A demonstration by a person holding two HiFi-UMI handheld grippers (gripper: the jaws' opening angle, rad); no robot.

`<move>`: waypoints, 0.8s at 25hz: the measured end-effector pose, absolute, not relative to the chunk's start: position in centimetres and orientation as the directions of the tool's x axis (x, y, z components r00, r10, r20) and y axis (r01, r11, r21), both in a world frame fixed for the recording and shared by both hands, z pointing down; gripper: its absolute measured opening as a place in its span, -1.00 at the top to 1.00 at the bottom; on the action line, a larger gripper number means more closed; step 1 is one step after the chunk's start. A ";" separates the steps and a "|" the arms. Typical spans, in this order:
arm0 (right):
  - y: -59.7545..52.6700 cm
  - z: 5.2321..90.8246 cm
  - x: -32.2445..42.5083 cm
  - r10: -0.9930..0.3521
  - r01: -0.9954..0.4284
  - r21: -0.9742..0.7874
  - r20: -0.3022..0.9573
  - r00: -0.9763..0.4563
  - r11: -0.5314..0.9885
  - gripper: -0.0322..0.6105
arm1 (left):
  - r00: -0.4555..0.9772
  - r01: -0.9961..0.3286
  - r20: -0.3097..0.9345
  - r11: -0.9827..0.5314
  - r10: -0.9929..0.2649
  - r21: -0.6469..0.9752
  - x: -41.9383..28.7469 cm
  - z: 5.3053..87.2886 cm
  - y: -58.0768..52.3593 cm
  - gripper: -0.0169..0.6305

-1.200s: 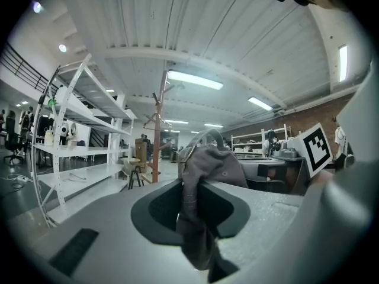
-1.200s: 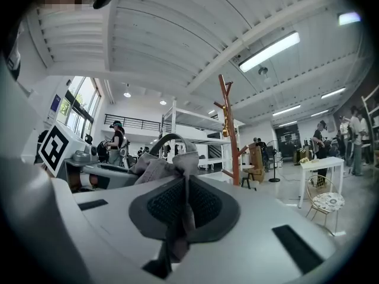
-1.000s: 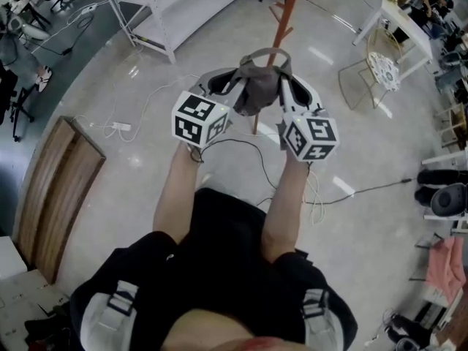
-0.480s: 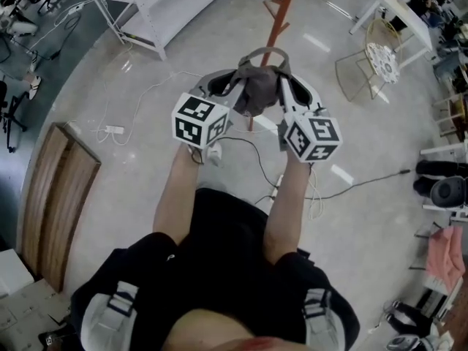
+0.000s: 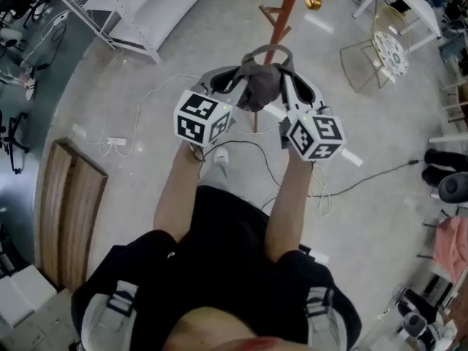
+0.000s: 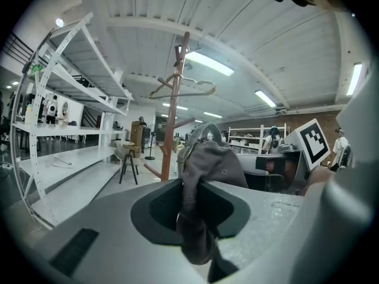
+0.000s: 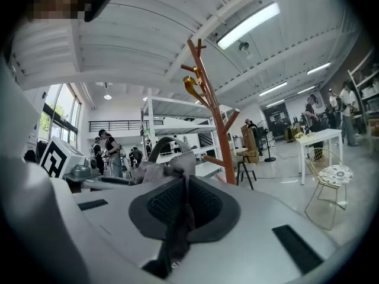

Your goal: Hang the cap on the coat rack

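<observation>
Head view: limp grey cap (image 5: 260, 88) with arched strap, pinched at each side by left tongs (image 5: 235, 85) and right tongs (image 5: 284, 83).

No legible text or labels.

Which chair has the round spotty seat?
The thin wire chair beside the white table, over on the right. The other seat, the stool next to the coat rack, has dark solid legs instead.
</observation>
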State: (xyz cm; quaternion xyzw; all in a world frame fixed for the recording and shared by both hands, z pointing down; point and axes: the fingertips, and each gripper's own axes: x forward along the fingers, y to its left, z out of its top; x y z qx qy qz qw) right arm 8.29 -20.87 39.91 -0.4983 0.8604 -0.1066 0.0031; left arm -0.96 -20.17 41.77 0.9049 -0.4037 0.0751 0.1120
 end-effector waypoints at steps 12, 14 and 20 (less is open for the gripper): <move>-31.5 41.0 7.1 -0.886 -0.893 -0.167 0.141 -0.441 0.418 0.89 | 0.715 -0.697 0.237 -0.694 -0.658 0.177 -2.2 43.3 -31.9 0.77; -32.6 41.2 7.6 -0.887 -0.896 -0.166 0.151 -0.437 0.413 0.89 | 0.719 -0.693 0.242 -0.697 -0.652 0.185 -1.8 43.5 -33.1 0.77; -35.9 42.7 9.0 -0.869 -0.888 -0.184 0.199 -0.453 0.421 0.89 | 0.703 -0.709 0.287 -0.675 -0.651 0.206 -0.4 45.2 -36.8 0.77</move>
